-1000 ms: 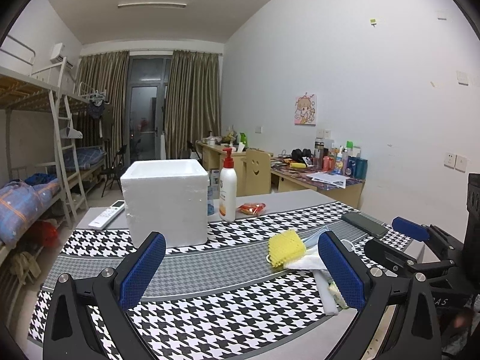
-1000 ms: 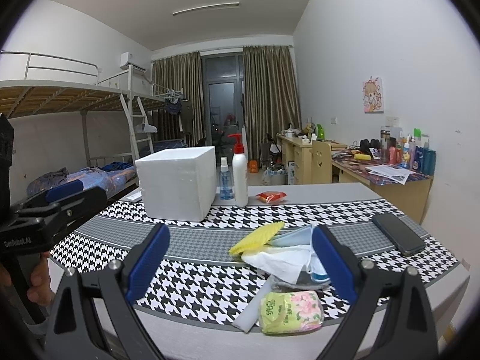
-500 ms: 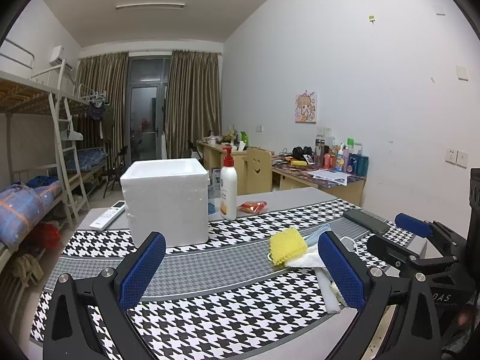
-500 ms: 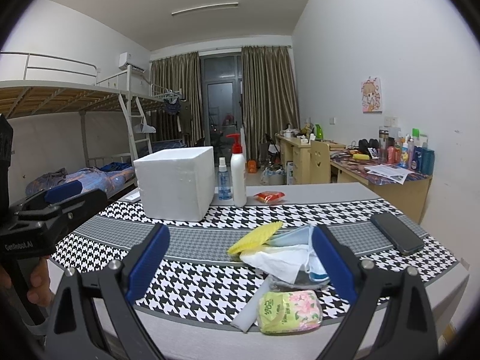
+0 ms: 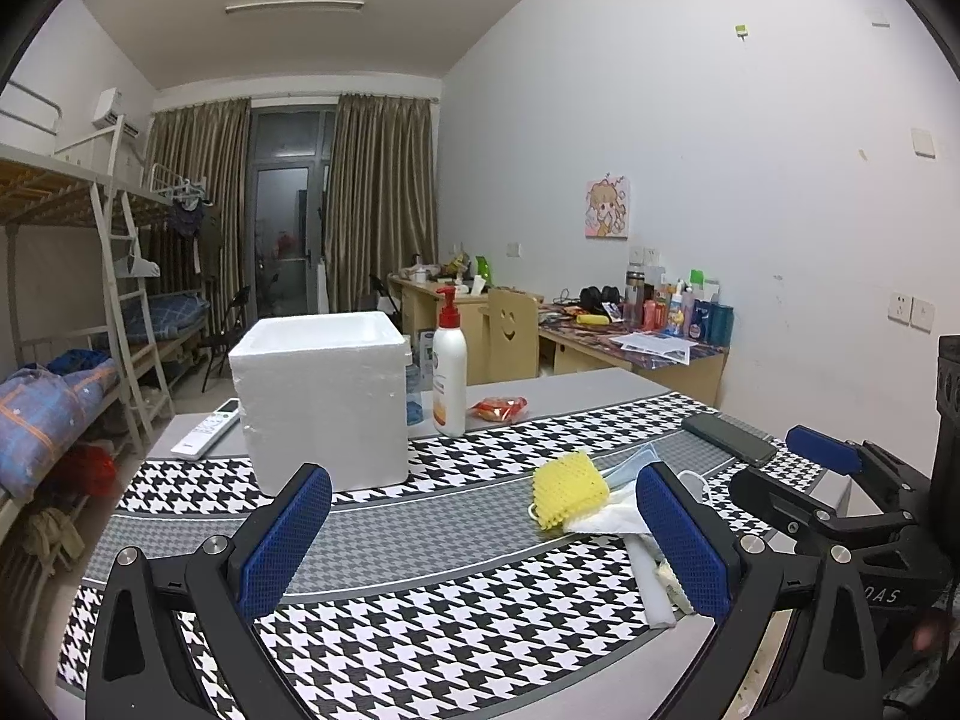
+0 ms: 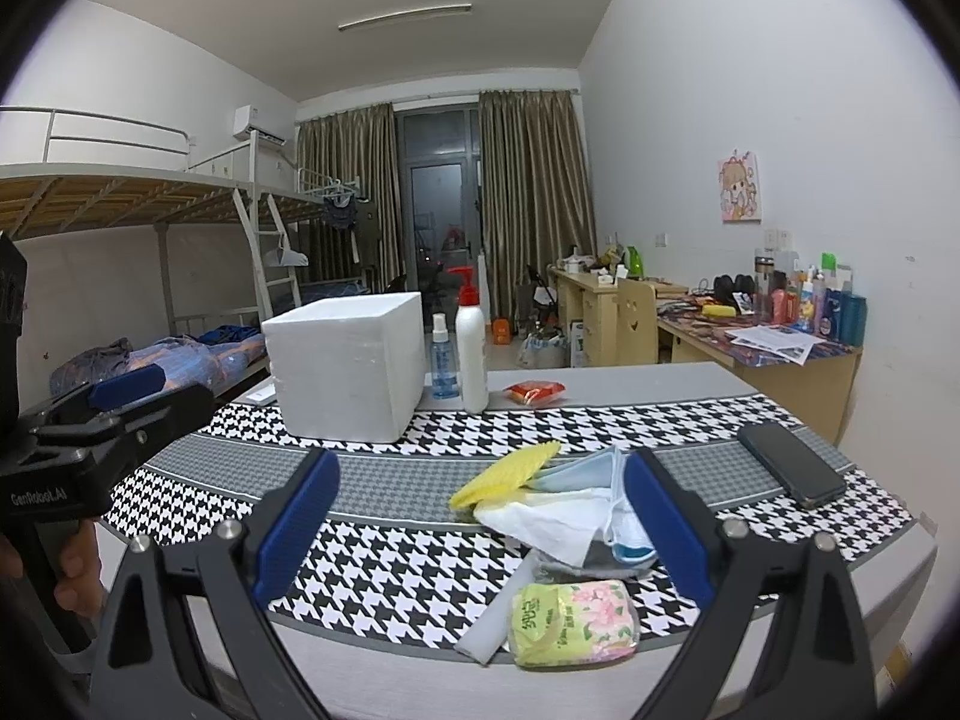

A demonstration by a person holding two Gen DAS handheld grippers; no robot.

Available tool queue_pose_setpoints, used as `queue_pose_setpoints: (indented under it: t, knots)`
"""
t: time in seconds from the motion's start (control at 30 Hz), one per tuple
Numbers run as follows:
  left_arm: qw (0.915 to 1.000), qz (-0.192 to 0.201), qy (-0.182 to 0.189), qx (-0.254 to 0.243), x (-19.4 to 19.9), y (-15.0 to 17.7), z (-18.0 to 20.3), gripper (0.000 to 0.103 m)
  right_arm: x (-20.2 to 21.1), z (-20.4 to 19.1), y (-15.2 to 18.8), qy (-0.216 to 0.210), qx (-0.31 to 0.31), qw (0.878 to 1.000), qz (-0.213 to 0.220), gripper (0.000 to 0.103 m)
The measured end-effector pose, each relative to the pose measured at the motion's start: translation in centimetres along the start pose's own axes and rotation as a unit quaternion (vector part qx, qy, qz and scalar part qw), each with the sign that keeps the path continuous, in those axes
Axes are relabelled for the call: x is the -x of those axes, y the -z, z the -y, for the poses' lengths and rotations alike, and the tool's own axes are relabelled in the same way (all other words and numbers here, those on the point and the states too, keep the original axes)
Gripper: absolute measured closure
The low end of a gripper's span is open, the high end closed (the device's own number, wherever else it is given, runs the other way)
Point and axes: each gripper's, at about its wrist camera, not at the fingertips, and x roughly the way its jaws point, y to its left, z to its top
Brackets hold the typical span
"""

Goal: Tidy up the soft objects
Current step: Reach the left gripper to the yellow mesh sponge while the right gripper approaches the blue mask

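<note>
- Left wrist view: the left gripper [image 5: 480,531] hovers over the near edge of the table [image 5: 372,531] with its blue-padded jaws spread wide and empty. The open white foam box [image 5: 324,396] stands toward the far left. The yellow textured sponge [image 5: 567,489] lies on a heap of soft things near the right edge, beside a black phone [image 5: 729,438].
- Right wrist view: the right gripper [image 6: 480,531] has its jaws wide apart, holding nothing, facing the heap: sponge, blue face mask [image 6: 591,468], white tissue [image 6: 552,519] and floral tissue pack [image 6: 573,624] at the near edge.
- Judgement: sorting has not begun; the next move calls for lowering onto one soft item, probably the sponge, closing gently, then carrying it to the box.
</note>
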Motion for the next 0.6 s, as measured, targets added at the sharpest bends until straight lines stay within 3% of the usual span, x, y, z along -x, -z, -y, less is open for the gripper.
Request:
queue_pose_setpoints:
  t: [0.6]
  knots:
    - [0.9981, -0.053, 0.029, -0.010, -5.6, -1.2, 1.7, 0.001, -3.0, 3.4, -0.3, 0.030, -0.027, 0.998, -0.048, 0.005]
